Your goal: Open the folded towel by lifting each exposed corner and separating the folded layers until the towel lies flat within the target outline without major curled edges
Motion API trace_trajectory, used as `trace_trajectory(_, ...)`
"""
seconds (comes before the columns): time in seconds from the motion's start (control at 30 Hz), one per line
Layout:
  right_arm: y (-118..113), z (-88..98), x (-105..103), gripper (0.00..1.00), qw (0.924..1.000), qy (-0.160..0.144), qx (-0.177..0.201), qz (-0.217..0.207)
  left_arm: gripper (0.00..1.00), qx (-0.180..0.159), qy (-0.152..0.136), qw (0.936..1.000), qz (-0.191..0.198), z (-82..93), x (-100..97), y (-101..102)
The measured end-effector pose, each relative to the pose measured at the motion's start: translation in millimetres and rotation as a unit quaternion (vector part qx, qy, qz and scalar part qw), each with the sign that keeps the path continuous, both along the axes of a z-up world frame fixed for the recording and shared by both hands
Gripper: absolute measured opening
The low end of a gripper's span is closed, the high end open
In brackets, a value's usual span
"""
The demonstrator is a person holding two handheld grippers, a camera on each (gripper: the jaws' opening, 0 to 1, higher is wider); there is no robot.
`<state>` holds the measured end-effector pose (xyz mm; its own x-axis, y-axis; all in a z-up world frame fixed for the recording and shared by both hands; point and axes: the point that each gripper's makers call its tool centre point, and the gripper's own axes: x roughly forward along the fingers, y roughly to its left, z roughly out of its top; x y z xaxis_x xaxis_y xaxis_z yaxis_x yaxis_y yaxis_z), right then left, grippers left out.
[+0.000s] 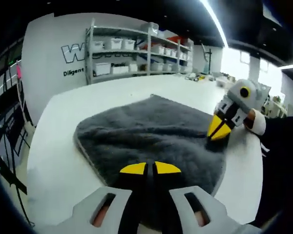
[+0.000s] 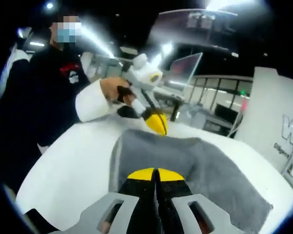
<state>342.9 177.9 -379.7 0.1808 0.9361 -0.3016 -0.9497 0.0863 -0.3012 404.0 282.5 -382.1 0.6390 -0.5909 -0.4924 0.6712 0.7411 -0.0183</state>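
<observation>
Yellow-tipped left gripper (image 1: 150, 168), bottom centre of left gripper view: jaws pressed together over the near edge of the grey towel (image 1: 146, 129); whether cloth is pinched, cannot tell. Right gripper (image 2: 155, 174), bottom centre of right gripper view: jaws likewise closed at the towel's (image 2: 195, 163) edge; grip on cloth not discernible. Towel: spread over the white table (image 1: 58, 161), mid-frame. Person's hand (image 2: 118, 91), upper left of right gripper view. Shelving with bins (image 1: 136, 53), upper centre of left gripper view.

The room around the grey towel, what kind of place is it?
Probably a workshop or lab. Metal shelves stacked with storage bins stand by a white wall, long ceiling lights run overhead, and the towel lies on a white worktable.
</observation>
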Motion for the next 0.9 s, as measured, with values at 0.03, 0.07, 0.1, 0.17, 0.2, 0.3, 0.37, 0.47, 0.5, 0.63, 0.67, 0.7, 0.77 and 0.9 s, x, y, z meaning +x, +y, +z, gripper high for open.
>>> trace_trajectory(0.03,2.7,0.0,2.4,0.0,1.0,0.0,-0.001,0.001,0.03,0.004,0.0,1.0,-0.003,-1.1,-1.9,1.2)
trace_trajectory(0.07,4.4,-1.3,2.8,0.0,1.0,-0.002,-0.005,0.001,0.02,0.005,0.0,1.0,-0.005,-1.4,-2.9,1.7)
trace_trajectory(0.1,7.7,-5.2,1.1,0.0,0.9998,-0.01,-0.014,0.001,0.02,0.005,0.0,0.9998,-0.021,-2.2,-7.0,0.6)
trace_trajectory(0.17,11.1,-12.4,-2.8,0.0,0.9993,-0.02,-0.033,0.005,0.01,-0.019,0.0,0.9989,-0.043,1.2,-13.2,-6.2)
trace_trajectory(0.2,11.4,-14.9,-3.6,0.0,0.9988,-0.025,-0.042,0.005,0.01,-0.021,0.006,0.999,-0.038,1.0,-13.5,-3.7)
trace_trajectory(0.3,14.9,-19.3,-6.6,0.0,0.9978,-0.041,-0.053,0.005,0.01,-0.01,0.007,0.9993,-0.035,-1.2,-13.0,-1.4)
trace_trajectory(0.37,15.4,-23.2,-5.1,0.0,0.9966,-0.053,-0.064,0.001,0.01,-0.029,0.028,0.9989,-0.024,-3.9,-12.3,-1.0)
trace_trajectory(0.47,17.3,-29.3,-4.4,0.0,0.9942,-0.074,-0.078,0.001,0.01,-0.024,0.036,0.9989,-0.019,-9.4,-9.7,1.0)
trace_trajectory(0.5,18.3,-30.5,-5.7,0.0,0.9936,-0.079,-0.081,0.002,0.01,-0.017,0.038,0.9989,-0.02,-11.6,-10.4,1.1)
trace_trajectory(0.63,20.3,-30.8,-5.4,0.0,0.9918,-0.093,-0.088,0.0,0.01,-0.012,0.035,0.9988,-0.03,-12.1,-14.9,-3.4)
trace_trajectory(0.67,20.2,-30.8,-5.3,0.0,0.9917,-0.093,-0.088,0.0,0.01,-0.012,0.035,0.9987,-0.034,-11.6,-15.5,-5.0)
trace_trajectory(0.7,19.9,-30.7,-4.7,0.0,0.9917,-0.093,-0.088,-0.001,0.01,-0.023,0.032,0.9979,-0.052,-8.9,-17.8,-12.0)
trace_trajectory(0.77,20.0,-31.0,-4.5,0.0,0.9922,-0.089,-0.086,-0.003,0.02,-0.039,0.033,0.9968,-0.062,-5.8,-19.3,-18.5)
trace_trajectory(0.9,20.1,-31.1,-5.3,0.0,0.9929,-0.085,-0.083,-0.003,0.02,-0.038,0.032,0.9958,-0.077,-5.0,-20.9,-31.1)
